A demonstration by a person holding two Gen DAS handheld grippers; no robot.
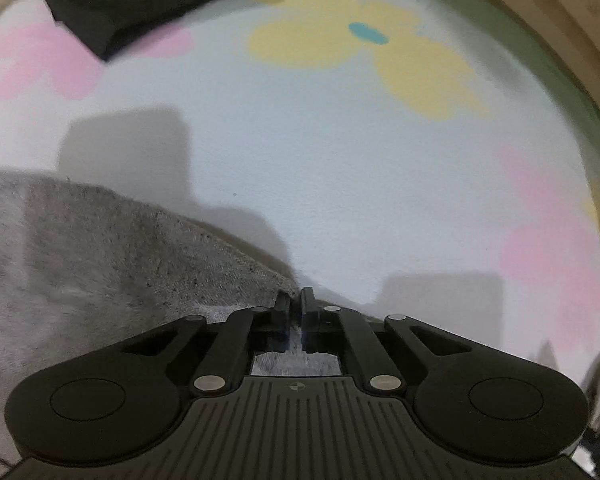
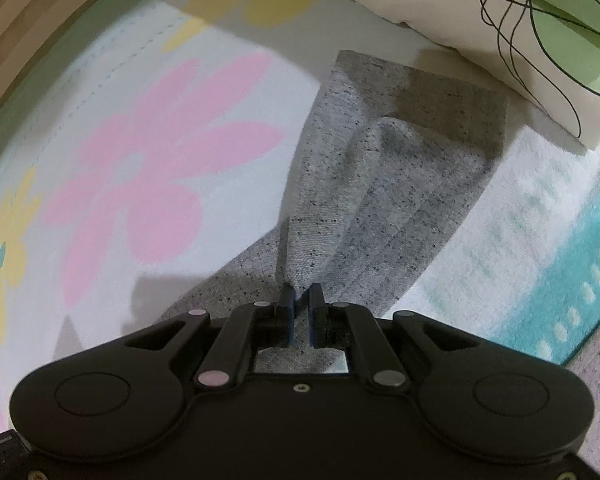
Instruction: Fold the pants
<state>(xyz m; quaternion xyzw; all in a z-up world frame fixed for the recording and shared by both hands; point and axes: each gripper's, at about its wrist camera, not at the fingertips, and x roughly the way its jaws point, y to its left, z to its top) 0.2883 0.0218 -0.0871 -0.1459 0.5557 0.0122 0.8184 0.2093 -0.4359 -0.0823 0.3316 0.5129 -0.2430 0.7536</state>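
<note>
The grey speckled pants lie on a flowered bed sheet and rise in a fold up to my right gripper, which is shut on the fabric. In the left wrist view the same grey pants hang to the left and below, and my left gripper is shut on an edge of them, lifted above the sheet.
A folded black garment lies on the sheet at the far left. A cream and green pillow lies beyond the pants. A teal and white towel-like cloth lies to the right. A wooden bed frame borders the sheet.
</note>
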